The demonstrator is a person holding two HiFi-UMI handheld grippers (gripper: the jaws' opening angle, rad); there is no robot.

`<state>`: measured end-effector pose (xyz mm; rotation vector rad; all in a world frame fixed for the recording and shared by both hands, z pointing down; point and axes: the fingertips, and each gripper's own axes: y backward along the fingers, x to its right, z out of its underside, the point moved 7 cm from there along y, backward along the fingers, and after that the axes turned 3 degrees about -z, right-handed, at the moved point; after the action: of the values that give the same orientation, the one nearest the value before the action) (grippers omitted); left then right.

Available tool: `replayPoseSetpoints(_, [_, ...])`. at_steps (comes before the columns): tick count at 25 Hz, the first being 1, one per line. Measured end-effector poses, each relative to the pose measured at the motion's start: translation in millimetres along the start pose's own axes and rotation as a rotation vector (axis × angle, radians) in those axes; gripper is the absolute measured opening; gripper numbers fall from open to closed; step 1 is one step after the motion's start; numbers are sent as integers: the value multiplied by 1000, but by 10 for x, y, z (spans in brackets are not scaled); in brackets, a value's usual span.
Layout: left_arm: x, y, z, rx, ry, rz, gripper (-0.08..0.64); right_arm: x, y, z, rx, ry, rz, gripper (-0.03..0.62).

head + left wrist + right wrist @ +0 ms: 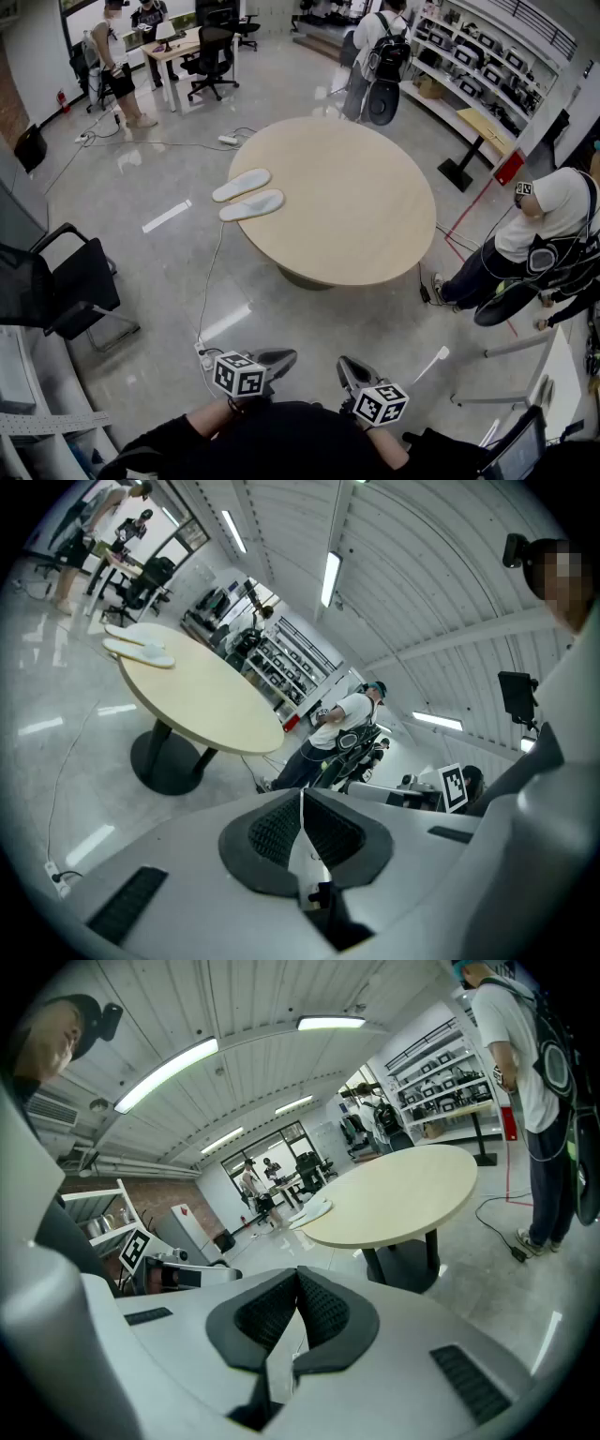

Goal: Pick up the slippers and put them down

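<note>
Two pale slippers lie side by side at the left edge of the round beige table (366, 225): one slipper (241, 184) farther, the other slipper (252, 204) nearer. They also show small on the table (202, 700) in the left gripper view as a slipper pair (139, 647), and far off as a slipper pair (311, 1211) in the right gripper view. My left gripper (279, 357) and right gripper (350, 368) are held close to my body, well short of the table. Both are shut with nothing between the jaws, as the left gripper (302, 803) and right gripper (298, 1283) show.
A black office chair (56, 286) stands at the left. A person with a backpack (380, 56) stands beyond the table, and another person (539, 244) leans at the right. Cables (208, 281) run over the shiny floor. Shelving (478, 66) lines the far right wall.
</note>
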<state>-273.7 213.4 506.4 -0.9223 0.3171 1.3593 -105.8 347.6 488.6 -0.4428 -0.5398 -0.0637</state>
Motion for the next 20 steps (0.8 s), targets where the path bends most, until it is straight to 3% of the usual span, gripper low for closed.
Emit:
replayPoseSetpoints(7, [527, -27, 161, 78, -72, -62, 26, 68, 341, -167, 45, 93, -72, 15])
replayPoseSetpoints(15, [897, 15, 865, 85, 1, -201, 26, 232, 645, 209, 12, 48, -192, 17])
replayPoseSetpoints(20, [909, 41, 1009, 101, 50, -281, 26, 353, 615, 334, -23, 5, -233, 17])
